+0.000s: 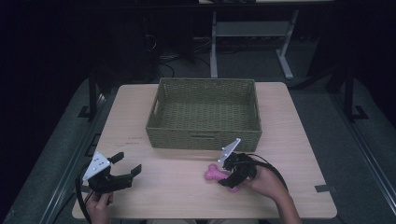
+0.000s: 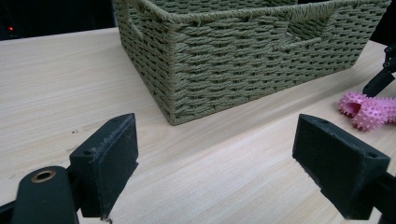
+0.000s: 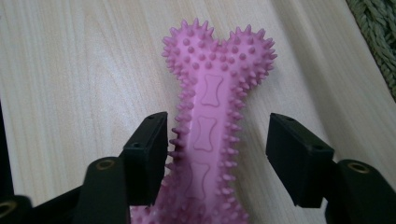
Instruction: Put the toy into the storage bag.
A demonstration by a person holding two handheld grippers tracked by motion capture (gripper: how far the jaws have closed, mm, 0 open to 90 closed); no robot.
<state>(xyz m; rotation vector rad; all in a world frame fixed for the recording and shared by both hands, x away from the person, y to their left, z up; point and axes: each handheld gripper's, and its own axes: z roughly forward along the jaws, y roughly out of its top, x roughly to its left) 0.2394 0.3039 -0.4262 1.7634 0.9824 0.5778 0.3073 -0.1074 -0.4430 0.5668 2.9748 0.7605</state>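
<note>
I see light wood tabletop (image 1: 140, 121) w/ green wicker basket (image 1: 204, 113) at back, pink spiky chew bone (image 1: 214, 173) near front.

Each tool, the left tool (image 1: 125, 169) and the right tool (image 1: 227, 179), is black, with two square-ended pads (image 2: 112, 161), brass-ringed screw holes behind them, a grey three-cornered plate on top and a black cable trailing behind.

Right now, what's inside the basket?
Nothing that shows: the high view looks into the basket and finds bare woven floor. A strip just behind its near wall is hidden. The pink bone toy lies outside on the table.
</note>
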